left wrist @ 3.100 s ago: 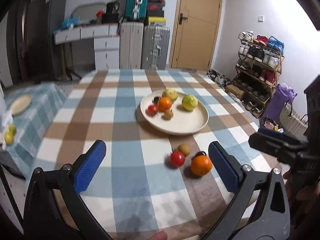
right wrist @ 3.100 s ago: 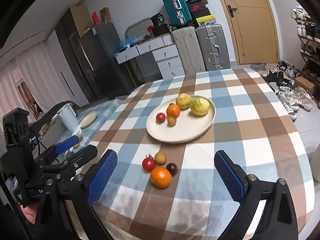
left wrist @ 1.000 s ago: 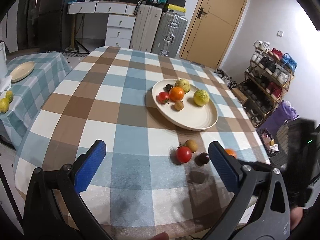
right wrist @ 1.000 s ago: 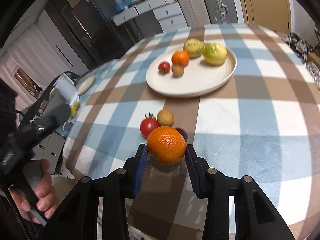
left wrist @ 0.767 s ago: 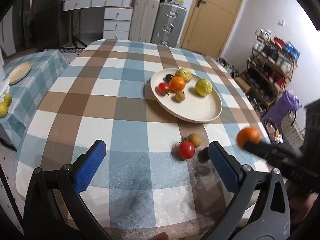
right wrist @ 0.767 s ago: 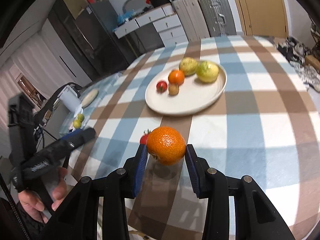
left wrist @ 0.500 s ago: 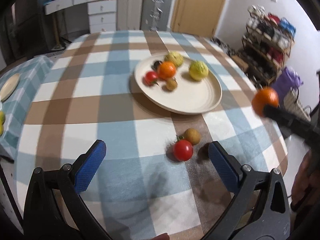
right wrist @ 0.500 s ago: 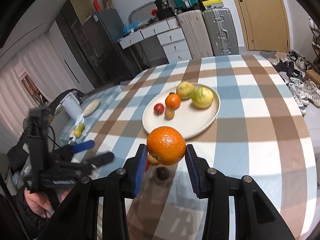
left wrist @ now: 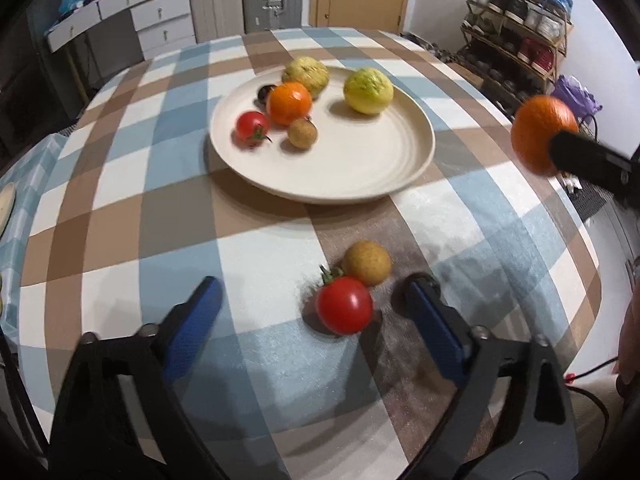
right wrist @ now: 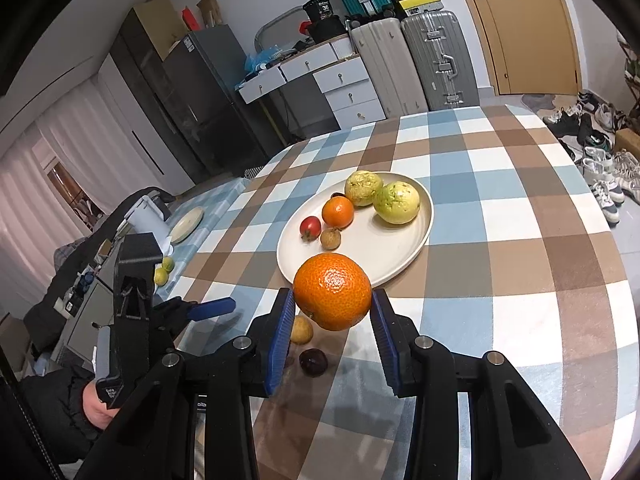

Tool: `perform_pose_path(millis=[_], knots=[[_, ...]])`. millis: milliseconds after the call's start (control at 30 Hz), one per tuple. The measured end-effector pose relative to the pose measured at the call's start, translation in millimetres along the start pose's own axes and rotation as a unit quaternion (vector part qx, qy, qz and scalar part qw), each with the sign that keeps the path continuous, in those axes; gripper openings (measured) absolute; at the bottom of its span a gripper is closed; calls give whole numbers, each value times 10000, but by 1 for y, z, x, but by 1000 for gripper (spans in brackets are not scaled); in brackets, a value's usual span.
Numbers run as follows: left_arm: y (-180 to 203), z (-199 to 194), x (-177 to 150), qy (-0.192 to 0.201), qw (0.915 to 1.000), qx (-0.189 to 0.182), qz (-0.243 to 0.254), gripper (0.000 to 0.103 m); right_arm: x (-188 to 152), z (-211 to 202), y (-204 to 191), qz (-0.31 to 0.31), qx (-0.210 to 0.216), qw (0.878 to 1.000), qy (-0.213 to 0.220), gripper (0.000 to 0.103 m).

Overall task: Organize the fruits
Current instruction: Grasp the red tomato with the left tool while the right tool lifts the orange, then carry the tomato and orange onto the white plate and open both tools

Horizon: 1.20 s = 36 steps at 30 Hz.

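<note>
My right gripper [right wrist: 331,320] is shut on an orange [right wrist: 332,290] and holds it in the air above the near rim of the cream plate [right wrist: 404,256]. The same orange [left wrist: 541,141] shows at the right of the left wrist view, beyond the plate [left wrist: 360,168]. The plate holds several fruits: a smaller orange [left wrist: 289,103], a red tomato [left wrist: 251,127], a small brown fruit [left wrist: 303,133], two yellow-green fruits and a dark fruit. My left gripper [left wrist: 316,316] is open, low over the table, around a loose red tomato [left wrist: 344,310] beside a brown fruit [left wrist: 366,262].
A round table with a blue, brown and white checked cloth [left wrist: 132,184]. A dark plum [right wrist: 313,361] lies on it under my right gripper. A lower side table [right wrist: 208,208] with a small plate stands left. Suitcases, drawers and a shoe rack [left wrist: 516,12] line the room.
My right gripper closed on the orange, lifted it off the table and carried it toward the plate. My left gripper moved forward and down toward the loose tomato.
</note>
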<state>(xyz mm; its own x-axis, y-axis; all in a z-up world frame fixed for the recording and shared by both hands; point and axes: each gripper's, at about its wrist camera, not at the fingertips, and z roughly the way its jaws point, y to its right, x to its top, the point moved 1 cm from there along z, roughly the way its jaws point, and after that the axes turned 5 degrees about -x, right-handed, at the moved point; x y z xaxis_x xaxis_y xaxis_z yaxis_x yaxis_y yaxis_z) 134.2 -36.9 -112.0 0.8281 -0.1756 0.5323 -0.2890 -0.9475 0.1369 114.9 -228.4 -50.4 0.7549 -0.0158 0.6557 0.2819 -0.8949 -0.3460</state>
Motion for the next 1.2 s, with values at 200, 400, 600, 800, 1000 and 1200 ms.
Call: perform_pose_path(millis=[200,400,600,800,1000,1200], knots=[[1,3,-2,-41,9999,-111,-15,52,-1,0,2,68,31,10000,3,40],[-1,3,-5,-106,9994,-315,-56,27,-3,-1,1,73,51,10000,2,40],[2,-7,-6,17,9995,-308,15,27,-4,-1,2,92,77,9999,7,40],[-5,-17,-11,50,9981,-521,-329,27,-6,-1,3,80,72,9999,-9,40],[-9,-38,-6,425,9975,-444,-338,27,-7,-1,2,65,78,9999,-1,40],[-18,-57,16,745,9959,-406,-304,27,-5,2,1,127,95,9999,7,40]])
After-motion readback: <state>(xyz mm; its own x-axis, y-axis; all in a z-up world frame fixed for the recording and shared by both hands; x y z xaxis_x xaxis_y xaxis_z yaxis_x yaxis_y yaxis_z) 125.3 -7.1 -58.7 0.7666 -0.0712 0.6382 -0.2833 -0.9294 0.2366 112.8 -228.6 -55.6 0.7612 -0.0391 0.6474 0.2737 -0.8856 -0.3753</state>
